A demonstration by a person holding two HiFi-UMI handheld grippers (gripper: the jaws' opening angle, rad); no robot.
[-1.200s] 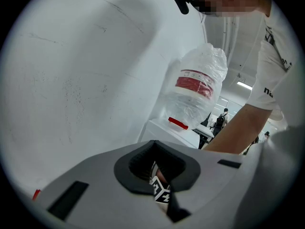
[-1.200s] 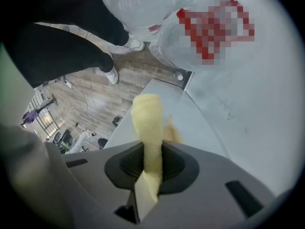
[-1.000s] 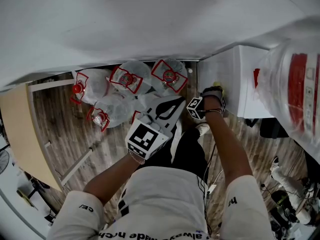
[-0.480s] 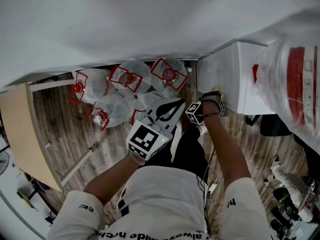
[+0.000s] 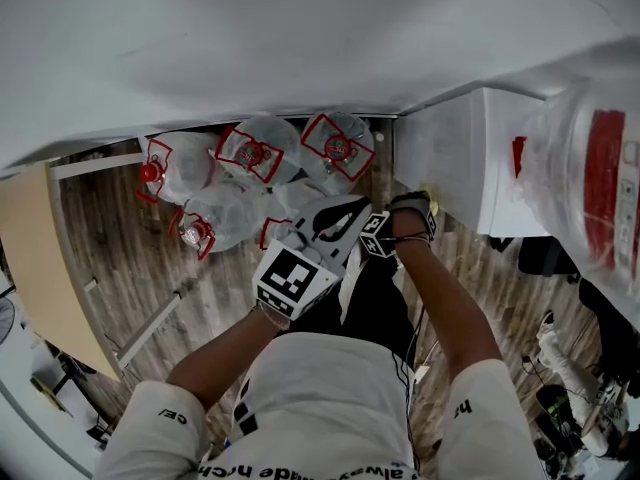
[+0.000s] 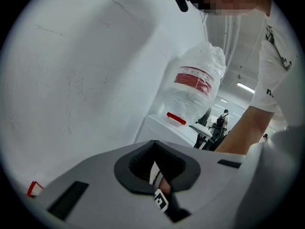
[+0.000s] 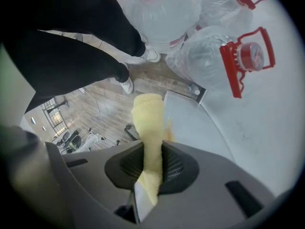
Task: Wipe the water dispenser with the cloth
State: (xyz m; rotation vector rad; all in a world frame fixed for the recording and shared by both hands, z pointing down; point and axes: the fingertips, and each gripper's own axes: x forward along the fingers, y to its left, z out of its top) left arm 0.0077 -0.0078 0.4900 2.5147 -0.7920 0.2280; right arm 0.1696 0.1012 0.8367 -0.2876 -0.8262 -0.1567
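Cloth: its lower end was buried between the closed jaws of the right gripper; in the head view only a yellow sliver showed.
Water dispenser: its right part was hidden behind the bottle, which was itself cut by the edge.
Floor bottles: cropped at the top.
Background figures: too small to tell.
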